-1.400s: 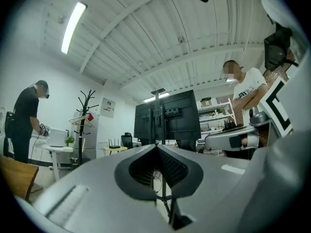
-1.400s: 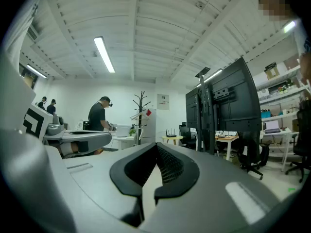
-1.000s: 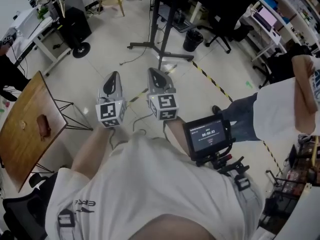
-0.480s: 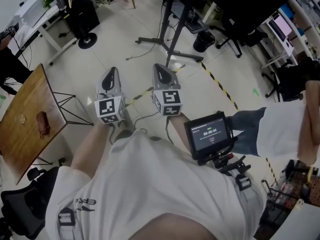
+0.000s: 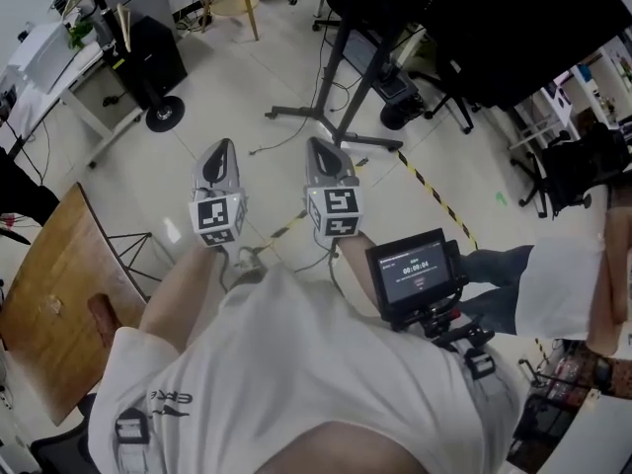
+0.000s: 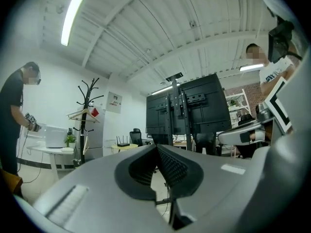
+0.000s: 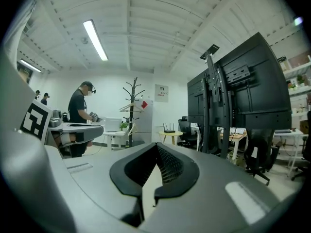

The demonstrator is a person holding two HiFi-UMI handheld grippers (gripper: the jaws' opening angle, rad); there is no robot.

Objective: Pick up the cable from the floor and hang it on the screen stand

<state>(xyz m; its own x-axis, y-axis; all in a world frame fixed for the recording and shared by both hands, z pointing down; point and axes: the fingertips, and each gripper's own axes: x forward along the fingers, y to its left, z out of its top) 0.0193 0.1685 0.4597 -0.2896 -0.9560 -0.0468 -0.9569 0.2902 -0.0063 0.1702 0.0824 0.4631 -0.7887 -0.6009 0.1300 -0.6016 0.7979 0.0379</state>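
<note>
While the left claw (image 5: 221, 149) and the right claw (image 5: 319, 146) are closed and empty, the limp, light cable (image 5: 265, 149) is judged best pinched mid-length

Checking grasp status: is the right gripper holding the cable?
No, the right gripper is shut with nothing between its jaws.

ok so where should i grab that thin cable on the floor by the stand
Probably its near end, from straight above: the cable lies flat and loose on the tiles, seemingly just clear of the legs of the screen stand.
</note>
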